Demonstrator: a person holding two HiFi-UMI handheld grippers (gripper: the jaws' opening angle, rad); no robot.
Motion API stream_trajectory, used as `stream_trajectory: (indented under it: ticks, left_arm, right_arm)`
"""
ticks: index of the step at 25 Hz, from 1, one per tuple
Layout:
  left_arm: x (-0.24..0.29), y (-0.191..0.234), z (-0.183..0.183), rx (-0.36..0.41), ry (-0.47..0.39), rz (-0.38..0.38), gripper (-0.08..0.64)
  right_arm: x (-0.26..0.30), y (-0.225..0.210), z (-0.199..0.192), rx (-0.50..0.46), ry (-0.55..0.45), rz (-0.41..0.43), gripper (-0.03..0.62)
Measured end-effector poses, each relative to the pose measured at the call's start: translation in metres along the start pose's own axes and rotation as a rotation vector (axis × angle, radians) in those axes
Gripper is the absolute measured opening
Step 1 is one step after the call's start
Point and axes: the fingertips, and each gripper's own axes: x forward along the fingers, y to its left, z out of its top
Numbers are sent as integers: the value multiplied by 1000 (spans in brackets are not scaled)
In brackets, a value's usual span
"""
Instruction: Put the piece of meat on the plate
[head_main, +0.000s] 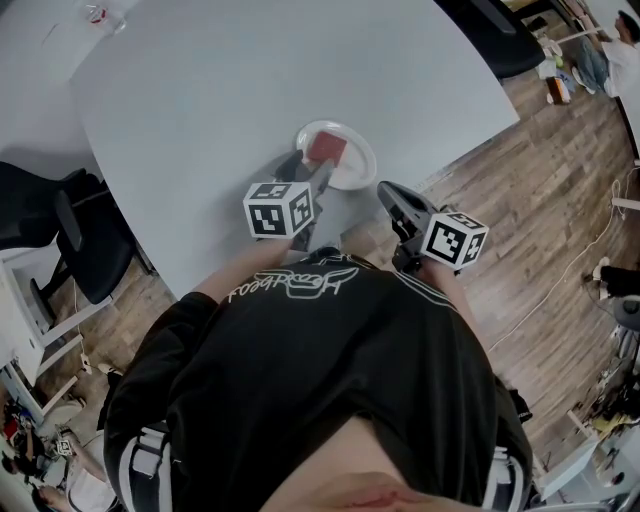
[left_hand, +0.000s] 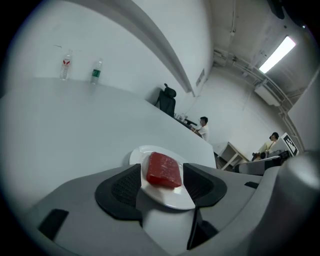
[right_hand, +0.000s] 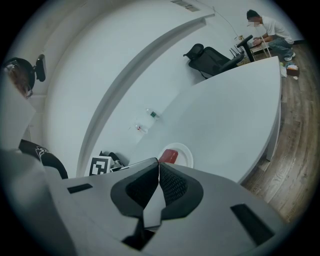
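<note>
The piece of meat (head_main: 325, 148), a red rectangular slab, lies flat on the small white plate (head_main: 352, 177) near the table's front edge. My left gripper (head_main: 310, 172) reaches over the plate's near rim. In the left gripper view its jaws stand open on either side of the meat (left_hand: 163, 169), with small gaps to both pads, and the plate (left_hand: 172, 198) shows beneath. My right gripper (head_main: 387, 192) hovers to the right of the plate, by the table's edge, with nothing in it. Its jaws (right_hand: 158, 167) are shut, tips touching, and point at the meat (right_hand: 170, 155) and the plate (right_hand: 185, 156).
The plate stands on a large white table (head_main: 250, 80). Two water bottles (left_hand: 65, 65) (left_hand: 96, 71) stand far across it. A black office chair (head_main: 70, 230) is at the left. Wooden floor (head_main: 540, 230) lies right of the table's edge. People sit at distant desks (left_hand: 202, 126).
</note>
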Motion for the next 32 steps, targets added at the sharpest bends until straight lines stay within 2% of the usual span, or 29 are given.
stream_trajectory:
  ticks: [7,12,16,20,22,24,25,27,29,32]
  left_arm:
    - [-10,-9,0,-16,-22,-14,255]
    - [-24,-22,0,-152,-41,-61,255]
    - [-41,-40,1,-189,-72,-95,254]
    - [-64,-62,3,-132,-107,-91,200]
    - [-76,-77,0,-137,-110,-115,145]
    - [-89,-96,-6,-138,-110,-150,138]
    - [-96,-106,-9,-128,-113,-167,134]
    - [-112,-126,-15,-107,-126,-197,73]
    - [-127,-144,-22,-91,-138,-222,41]
    - [-147,-170,-34,-61,-154,-246,17]
  right_arm:
    - [-7,3,-3,-15,7,14,11]
    - [-16,8,-2,-34,5,32,11]
    - [-26,17,-3,-61,6,57,11]
    - [-41,25,-7,-92,9,81,11]
    - [-50,33,-10,-103,10,102,11]
    - [-62,41,-14,-113,7,122,11]
    - [-69,45,-16,-120,5,129,11]
    - [-81,54,-22,-139,5,144,11]
    - [-93,63,-28,-160,7,159,11]
    - [-114,77,-37,-206,6,182,11]
